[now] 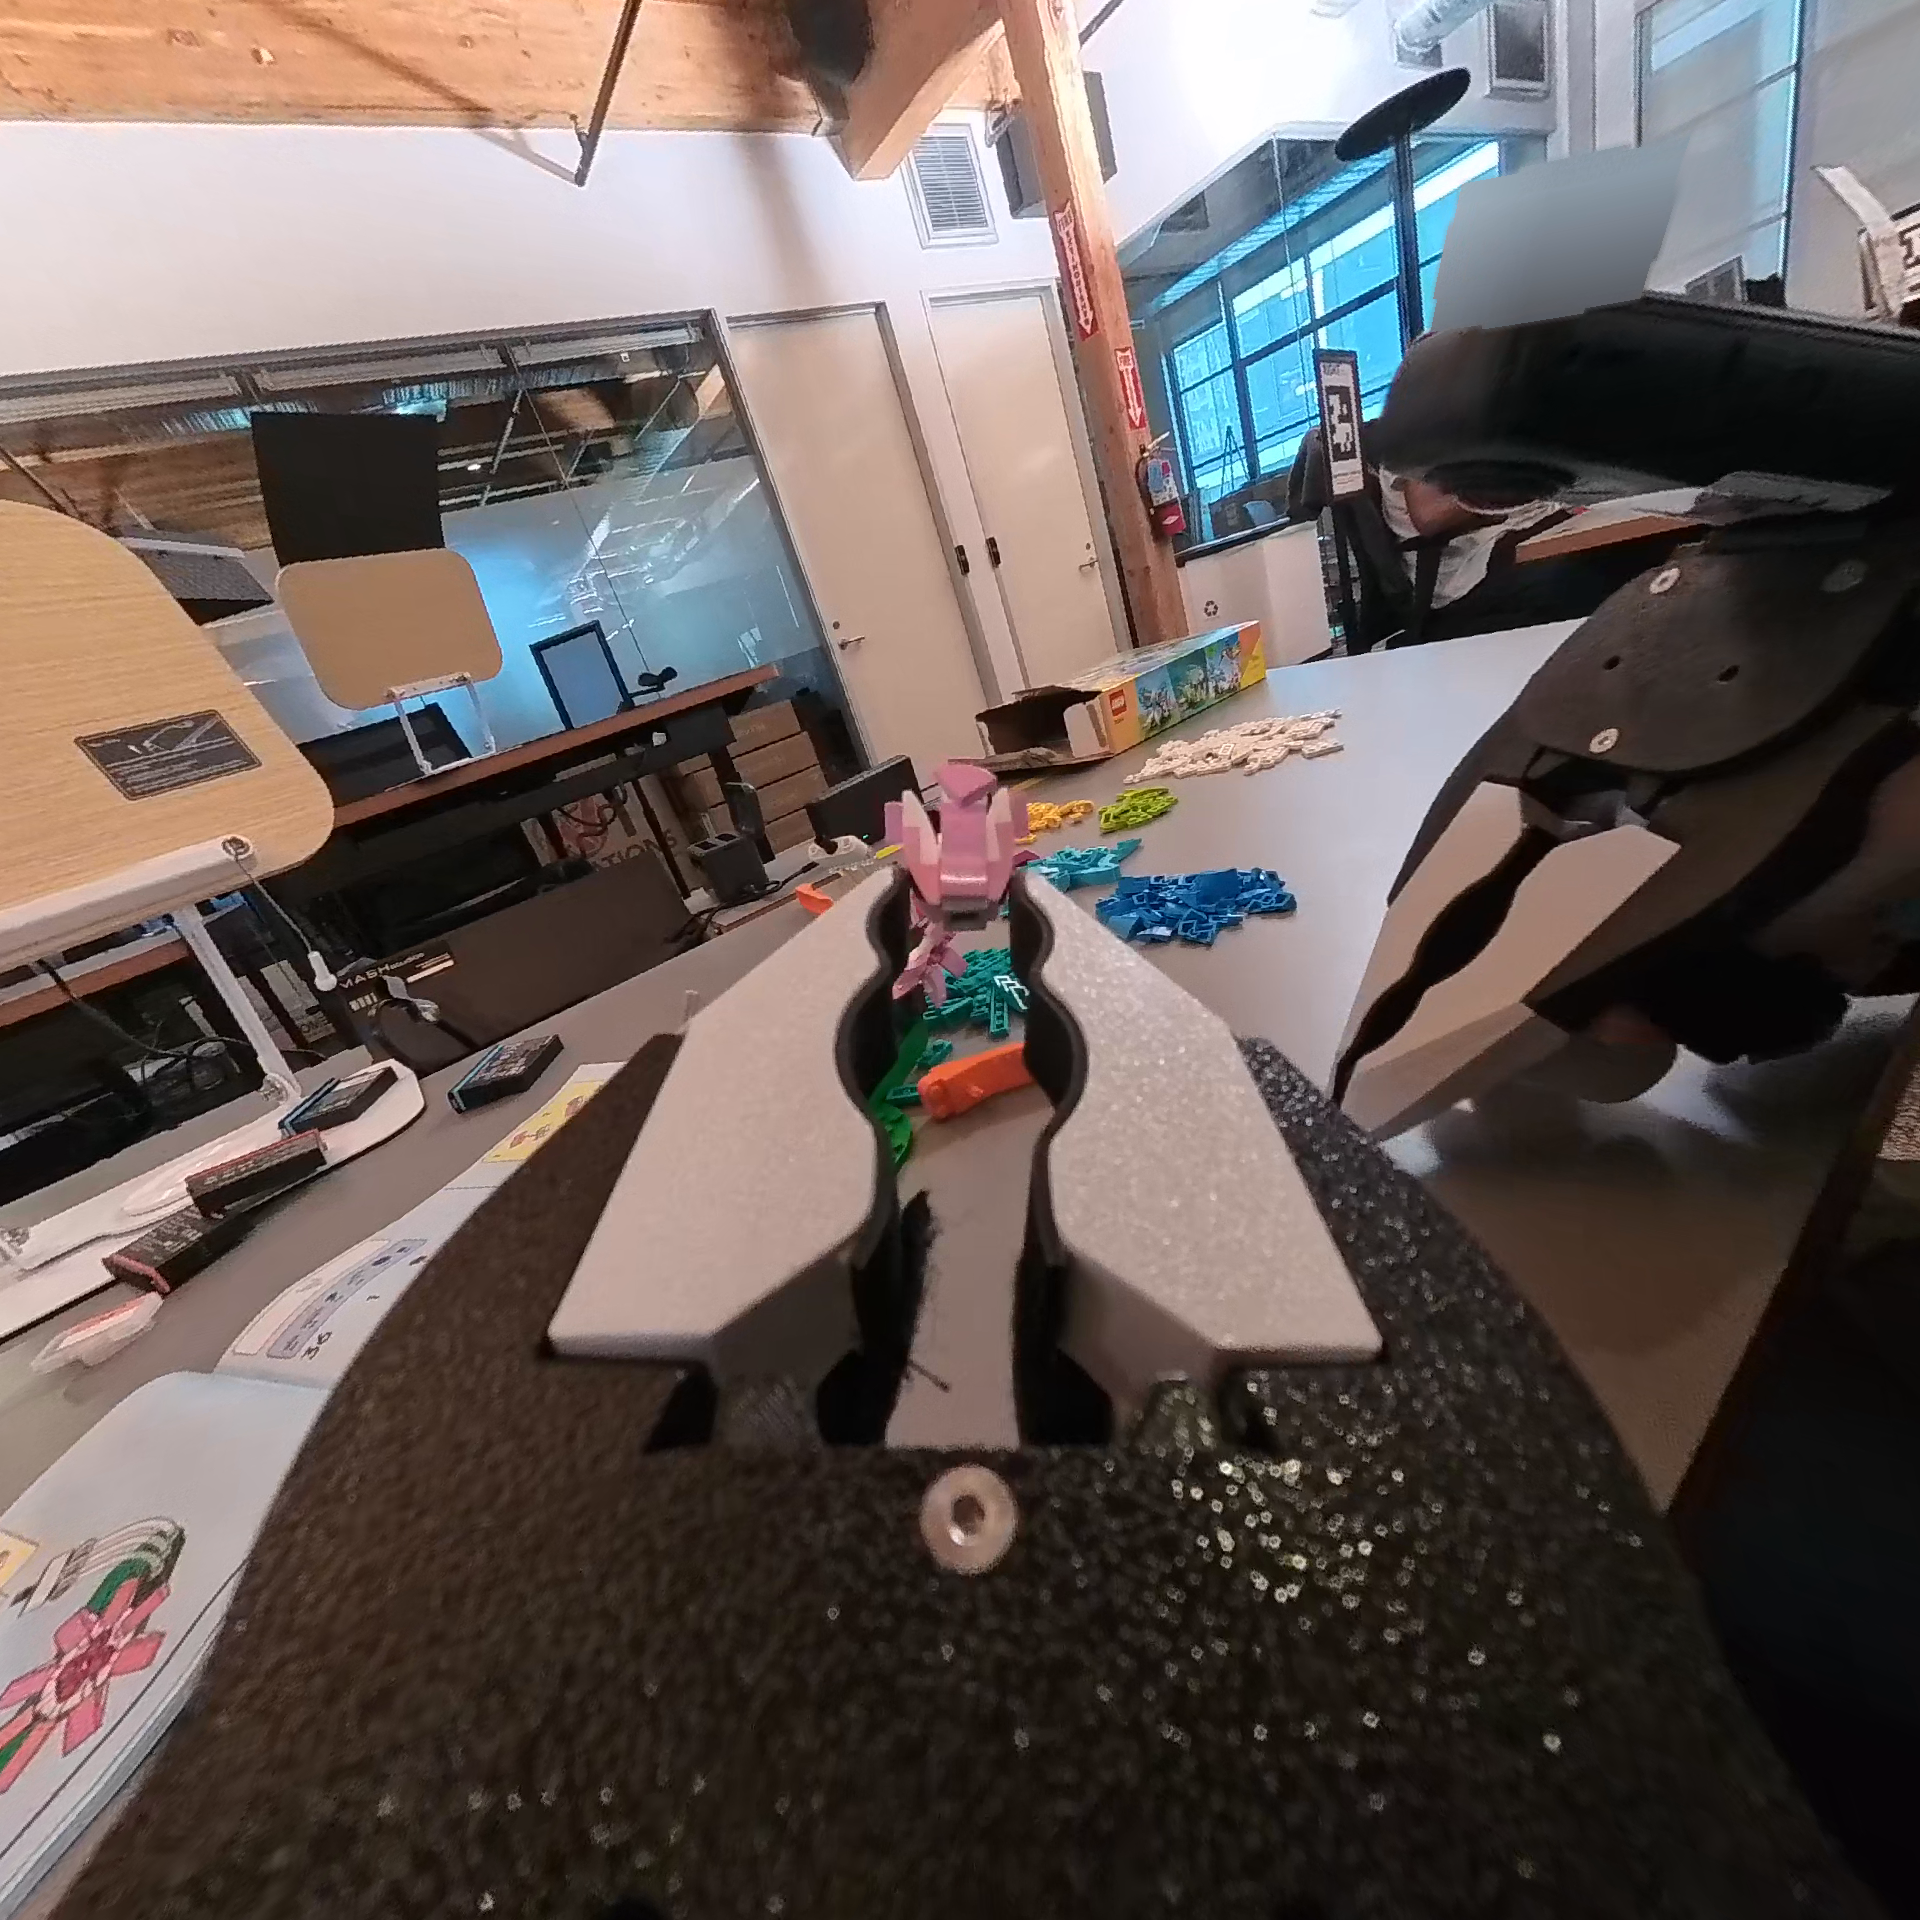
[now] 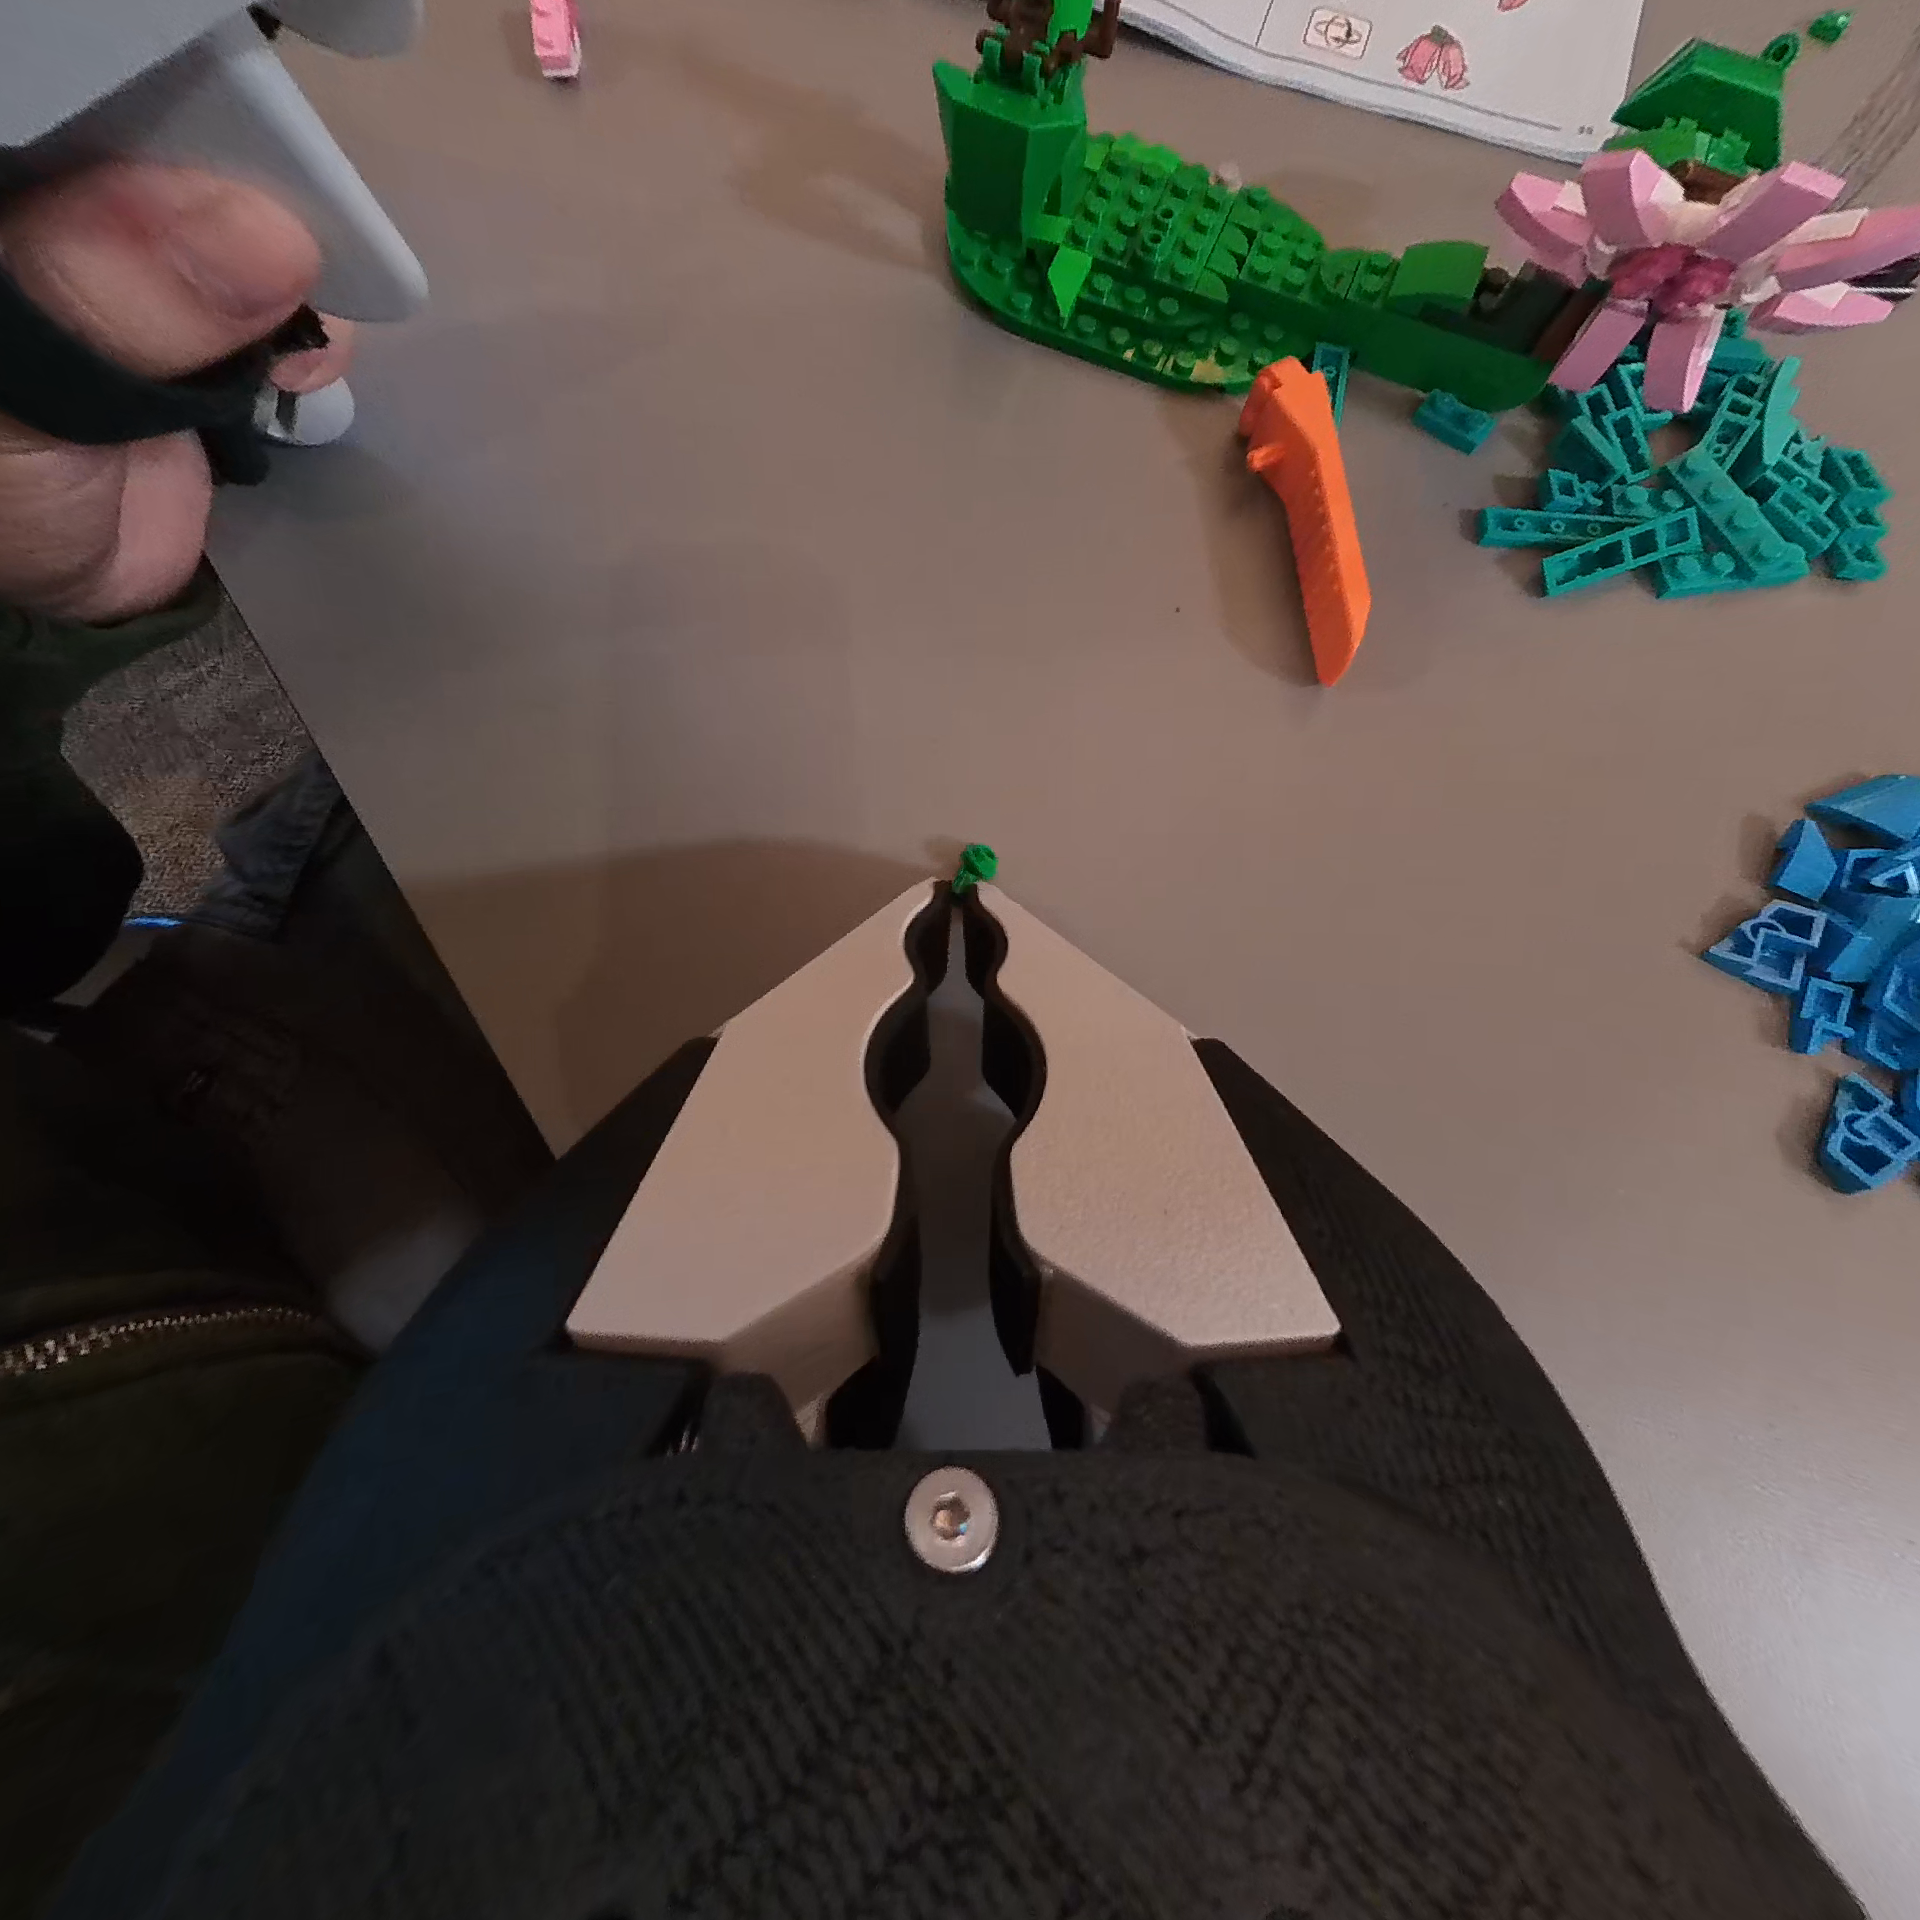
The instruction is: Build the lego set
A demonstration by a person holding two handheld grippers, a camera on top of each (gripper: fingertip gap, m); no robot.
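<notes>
My left gripper (image 1: 958, 888) holds a pink flower bud (image 1: 961, 852) between its fingertips, above the table. My right gripper (image 2: 961, 891) is shut on a tiny green piece (image 2: 975, 862) just over the grey table (image 2: 831, 644). It also shows in the left wrist view (image 1: 1345, 1075), tips pointing down near the table edge. The green lego base (image 2: 1143, 260) with a large pink flower (image 2: 1683, 260) lies at the back right. In the left wrist view its green edge (image 1: 894, 1117) shows between my fingers.
An orange brick separator (image 2: 1304, 520) lies beside the base. Teal bricks (image 2: 1704, 488) and blue bricks (image 2: 1849, 997) are piled at right. The instruction booklet (image 2: 1382, 62) lies behind. White, yellow and lime piles and the open box (image 1: 1153, 696) lie farther back. The table edge runs at left. Spacing between my two grippers at the tips: around 15 cm.
</notes>
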